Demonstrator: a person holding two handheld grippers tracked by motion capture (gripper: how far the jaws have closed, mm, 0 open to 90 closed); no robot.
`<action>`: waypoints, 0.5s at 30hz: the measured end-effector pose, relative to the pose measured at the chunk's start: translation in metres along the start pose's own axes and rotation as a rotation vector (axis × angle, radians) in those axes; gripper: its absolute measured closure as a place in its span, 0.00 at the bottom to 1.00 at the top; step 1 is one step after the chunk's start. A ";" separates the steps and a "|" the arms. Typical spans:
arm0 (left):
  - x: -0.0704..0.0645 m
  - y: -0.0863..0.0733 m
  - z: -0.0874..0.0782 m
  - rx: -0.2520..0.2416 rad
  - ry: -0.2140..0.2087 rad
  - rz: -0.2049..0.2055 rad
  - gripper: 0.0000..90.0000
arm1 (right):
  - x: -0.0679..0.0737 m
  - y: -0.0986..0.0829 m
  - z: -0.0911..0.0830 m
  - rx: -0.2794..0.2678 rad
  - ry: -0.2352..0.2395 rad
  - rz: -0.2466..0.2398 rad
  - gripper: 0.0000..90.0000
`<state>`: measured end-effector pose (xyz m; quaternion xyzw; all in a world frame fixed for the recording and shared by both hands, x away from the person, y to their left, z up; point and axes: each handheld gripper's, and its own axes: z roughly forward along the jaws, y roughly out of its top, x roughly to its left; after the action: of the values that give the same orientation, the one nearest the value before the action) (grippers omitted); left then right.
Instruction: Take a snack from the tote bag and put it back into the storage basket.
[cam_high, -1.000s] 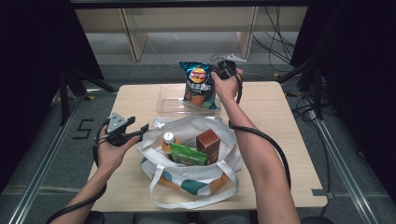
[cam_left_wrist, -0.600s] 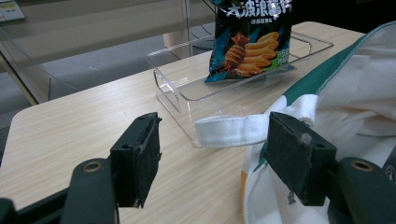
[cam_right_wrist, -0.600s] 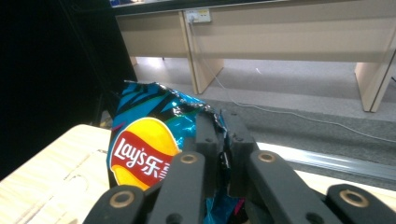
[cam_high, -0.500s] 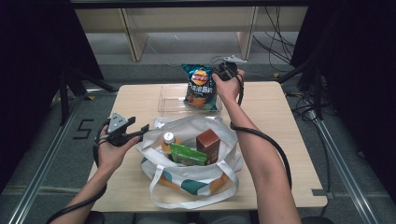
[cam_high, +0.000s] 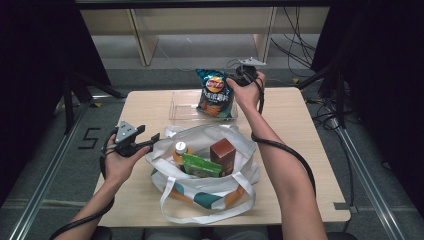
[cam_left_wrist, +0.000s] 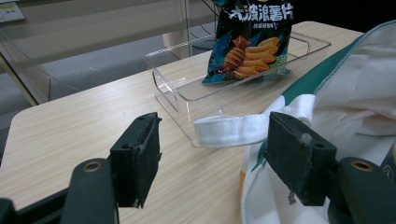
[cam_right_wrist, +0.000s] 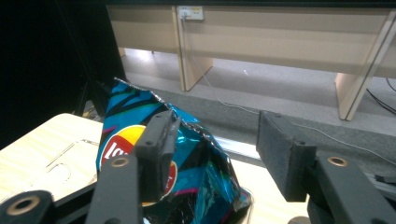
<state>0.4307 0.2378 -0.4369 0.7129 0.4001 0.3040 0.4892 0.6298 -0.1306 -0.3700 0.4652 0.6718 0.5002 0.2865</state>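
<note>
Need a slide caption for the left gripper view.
Open left gripper beside the white tote bag, its handle between the jaws; chip bag stands in the clear tray beyond.

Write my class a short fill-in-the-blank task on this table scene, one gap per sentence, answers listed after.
1. The chip bag stands in a clear ____ at the table's far side.
2. The brown carton sits inside the white ____.
3. The left tool has its jaws ____, either side of the bag's strap.
4. The right tool, jaws open, is at the chip bag's ____ edge.

Answers: tray; bag; open; top
</note>
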 end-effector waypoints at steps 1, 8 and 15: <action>0.000 0.000 0.000 -0.002 0.000 -0.002 0.38 | 0.000 0.000 -0.002 -0.007 0.000 -0.008 0.51; 0.000 0.000 -0.001 -0.003 0.001 0.002 0.38 | 0.005 -0.001 -0.021 -0.008 0.040 -0.020 0.51; -0.001 0.001 -0.002 -0.007 0.004 0.000 0.38 | 0.012 -0.002 -0.046 -0.004 0.076 -0.018 0.55</action>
<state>0.4293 0.2374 -0.4354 0.7105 0.4001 0.3069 0.4909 0.5855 -0.1386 -0.3554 0.4392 0.6854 0.5162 0.2660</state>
